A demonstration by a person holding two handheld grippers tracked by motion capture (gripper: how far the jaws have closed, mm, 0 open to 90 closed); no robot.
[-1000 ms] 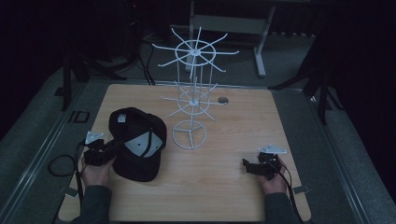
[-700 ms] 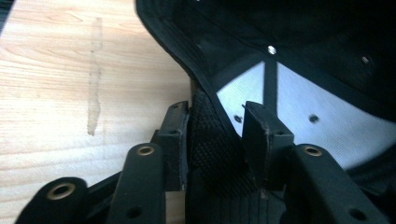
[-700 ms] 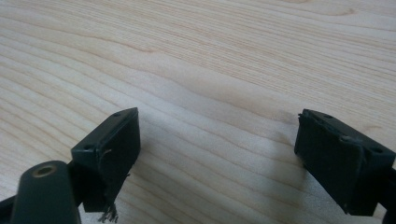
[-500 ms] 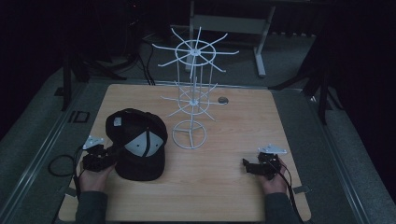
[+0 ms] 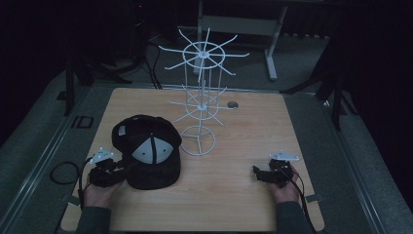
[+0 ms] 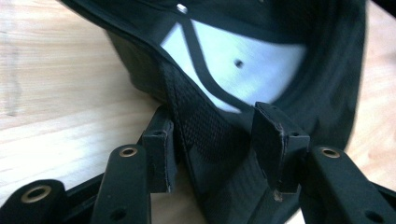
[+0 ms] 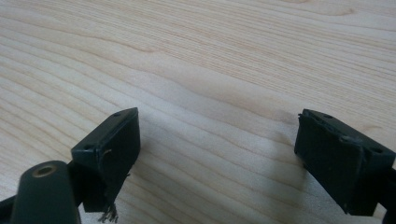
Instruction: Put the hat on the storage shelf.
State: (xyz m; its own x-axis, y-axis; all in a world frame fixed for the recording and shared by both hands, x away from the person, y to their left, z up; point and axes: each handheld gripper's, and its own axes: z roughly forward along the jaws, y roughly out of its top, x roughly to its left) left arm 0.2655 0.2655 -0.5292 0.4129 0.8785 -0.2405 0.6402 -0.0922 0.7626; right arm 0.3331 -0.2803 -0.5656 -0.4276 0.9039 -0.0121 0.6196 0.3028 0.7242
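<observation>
A black cap (image 5: 148,156) lies upside down on the wooden table (image 5: 253,122), its grey-white lining (image 6: 261,60) facing up. My left gripper (image 5: 119,170) is at the cap's near left edge. In the left gripper view its jaws (image 6: 217,140) straddle the cap's woven rim; they have just been opening, and the rim lies loose between the pads. My right gripper (image 5: 256,173) rests low at the front right of the table, open, with bare wood between its fingers (image 7: 224,154).
A white wire rack (image 5: 199,105) with radiating hooks stands on a ring base just right of the cap. A small round grommet (image 5: 233,104) sits in the tabletop behind it. A cable loop (image 5: 63,173) hangs off the table's left edge.
My left hand has drawn back a little toward the table's front edge, and the cap has settled flatter on the wood. The right hand has stayed put.
</observation>
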